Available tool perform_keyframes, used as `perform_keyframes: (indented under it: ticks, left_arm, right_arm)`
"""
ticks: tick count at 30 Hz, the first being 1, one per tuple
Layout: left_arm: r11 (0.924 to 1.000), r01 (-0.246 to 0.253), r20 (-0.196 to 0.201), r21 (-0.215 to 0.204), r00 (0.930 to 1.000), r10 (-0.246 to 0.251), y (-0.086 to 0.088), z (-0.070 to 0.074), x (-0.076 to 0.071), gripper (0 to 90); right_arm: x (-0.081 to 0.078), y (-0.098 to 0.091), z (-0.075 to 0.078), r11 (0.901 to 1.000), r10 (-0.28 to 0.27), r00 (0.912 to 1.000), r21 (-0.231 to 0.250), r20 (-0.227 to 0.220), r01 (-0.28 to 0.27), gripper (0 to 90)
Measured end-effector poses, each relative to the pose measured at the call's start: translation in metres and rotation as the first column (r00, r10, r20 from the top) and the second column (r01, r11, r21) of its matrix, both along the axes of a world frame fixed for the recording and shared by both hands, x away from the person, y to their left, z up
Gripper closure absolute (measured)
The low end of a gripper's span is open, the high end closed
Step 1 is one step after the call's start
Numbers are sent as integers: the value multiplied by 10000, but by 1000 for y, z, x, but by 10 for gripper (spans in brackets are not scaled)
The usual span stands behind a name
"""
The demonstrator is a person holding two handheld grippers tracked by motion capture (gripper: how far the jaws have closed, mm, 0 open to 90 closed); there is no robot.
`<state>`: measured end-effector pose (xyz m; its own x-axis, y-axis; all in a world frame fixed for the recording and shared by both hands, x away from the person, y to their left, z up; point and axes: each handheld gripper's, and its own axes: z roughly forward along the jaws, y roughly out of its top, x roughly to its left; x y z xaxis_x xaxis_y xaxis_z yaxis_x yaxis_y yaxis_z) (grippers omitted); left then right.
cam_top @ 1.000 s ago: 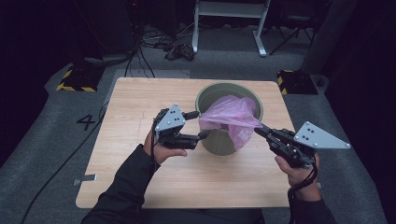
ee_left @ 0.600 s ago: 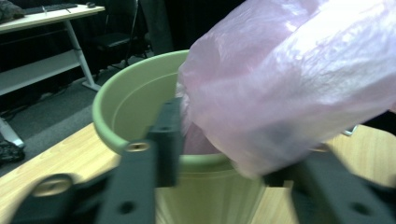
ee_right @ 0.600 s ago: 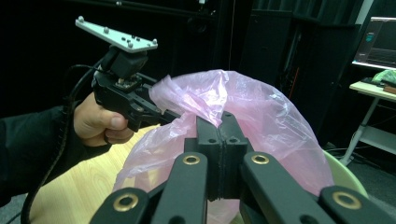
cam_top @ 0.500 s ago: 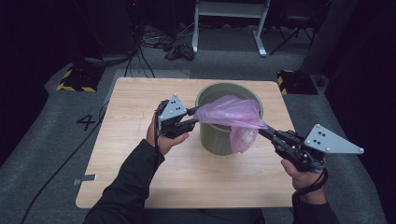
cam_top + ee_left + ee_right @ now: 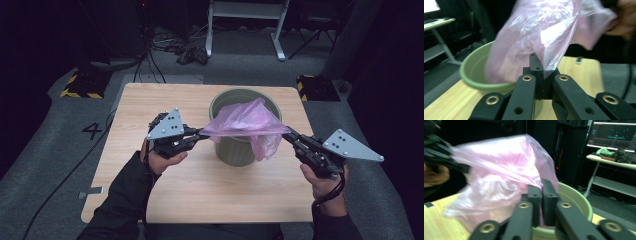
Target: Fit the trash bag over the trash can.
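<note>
Dark walls and a grey carpeted floor (image 5: 60, 165) ring the pale wooden surface (image 5: 200, 185), with a white-legged metal frame (image 5: 245, 20) and a tangle of black cables (image 5: 175, 47) on the floor behind it and two yellow-and-black striped blocks (image 5: 80, 86) near its far corners. On the far half of the surface stands a round, olive-green plastic bin (image 5: 235, 150), upright, its wide rim open to the ceiling. A thin, translucent pink plastic bag (image 5: 245, 122) is stretched across that rim between the two claws — most of the film bunches over the mouth of the bin, and a loose fold hangs down the outside of its wall on the person's right. The left claw (image 5: 202, 134), held in the person's left hand just beside the bin, has just been closing and now pinches the bag's left edge; in the left gripper view the jaws stand together with the pink film (image 5: 541, 37) caught between the pads and rising out of them, the green rim (image 5: 474, 75) behind. The right claw (image 5: 286, 132) reaches in from the other side and is clamped on the opposite edge of the bag; in the right gripper view its jaws are all but together, the film (image 5: 499, 177) pressed between them — and the other claw (image 5: 446, 155) shows at the far left, gripping its end of the sheet.
</note>
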<state>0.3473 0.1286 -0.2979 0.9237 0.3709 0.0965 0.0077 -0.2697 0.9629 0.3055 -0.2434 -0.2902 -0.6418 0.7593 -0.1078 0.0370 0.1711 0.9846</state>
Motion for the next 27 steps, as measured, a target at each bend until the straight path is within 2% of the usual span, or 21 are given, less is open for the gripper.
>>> perform_keyframes:
  ticks: [1, 2, 3, 4, 5, 6, 7, 8, 10, 12, 14, 15, 20, 21, 22, 24, 25, 26, 27]
  left_arm:
    - [10000, 0, 0, 0, 10000, 0, 0, 0, 0, 899]
    - [9997, 139, -25, -212, 9999, -139, 0, 3, -3, 899]
    - [9997, 139, -25, -212, 9999, -139, 0, 3, -3, 899]
    - [9997, 89, 35, -228, 10000, -88, -1, 6, -5, 899]
    - [9997, 89, 35, -228, 10000, -88, -1, 6, -5, 899]
    - [9997, 83, 85, -223, 9999, -81, -2, 7, -5, 899]
    - [9999, 18, 112, -143, 9999, -16, -4, 7, -6, 899]
    - [9999, 18, 112, -143, 9999, -16, -4, 7, -6, 899]
    - [9999, -164, 199, -21, 9997, 165, -5, 6, -6, 899]
    - [9994, -351, 117, 16, 9993, 351, -5, 4, -4, 899]
    - [9992, -391, 54, -9, 9992, 391, -4, 2, -3, 899]
    - [9986, -521, 76, 67, 9986, 520, -4, 0, -2, 899]
    - [9978, -649, 64, 106, 9979, 648, -6, -6, -2, 899]
    - [9970, -752, 84, 196, 9971, 751, -8, -9, -2, 899]
    - [9965, -785, 117, 274, 9969, 782, -9, -11, -2, 898]
    - [9934, -1020, 331, 525, 9944, 1004, -12, -15, -4, 897]
    - [9935, -975, 371, 594, 9947, 954, -13, -16, -5, 896]
    - [9940, -916, 386, 604, 9952, 894, -14, -18, -5, 891]
    - [9940, -916, 386, 604, 9952, 894, -14, -18, -5, 873]
  right_arm:
    - [0, 0, 0, 10000, 0, 10000, 0, 0, 0, 840]
    - [3, 4, -3, 9998, 10, 9999, -184, -140, -13, 783]
    - [3, 4, -3, 9998, 10, 9999, -184, -140, -13, 783]
    - [3, 9, -5, 9986, -184, 9998, -506, -79, 180, 646]
    - [3, 9, -5, 9986, -184, 9998, -506, -79, 180, 646]
    - [3, 14, -6, 9961, -387, 9992, -788, 39, 389, 562]
    - [2, 15, -6, 9962, -307, 9995, -819, 65, 311, 533]
    - [2, 15, -6, 9962, -307, 9995, -819, 65, 311, 533]
    - [-1, 14, -6, 9954, -156, 9998, -947, 110, 165, 478]
    - [-8, 8, -8, 9970, 50, 9999, -778, 163, -37, 431]
    - [-12, 6, -9, 9973, 27, 9999, -740, 156, -15, 410]
    - [-20, 2, -12, 9963, 22, 9995, -854, 311, 5, 394]
    - [-31, 3, -24, 9920, 101, 9996, -1259, 247, -69, 369]
    - [-35, 6, -32, 9888, 421, 9991, -1437, 56, -409, 348]
    - [-36, 7, -35, 9882, 672, 9977, -1371, -81, -677, 335]
    - [-37, 9, -40, 9816, 1429, 9886, -1213, -467, -1476, 287]
    - [-37, 10, -41, 9767, 1809, 9815, -1061, -621, -1867, 282]
    - [-38, 10, -42, 9736, 2018, 9767, -940, -730, -2082, 274]
    - [-38, 11, -42, 9730, 2056, 9760, -919, -724, -2118, 267]
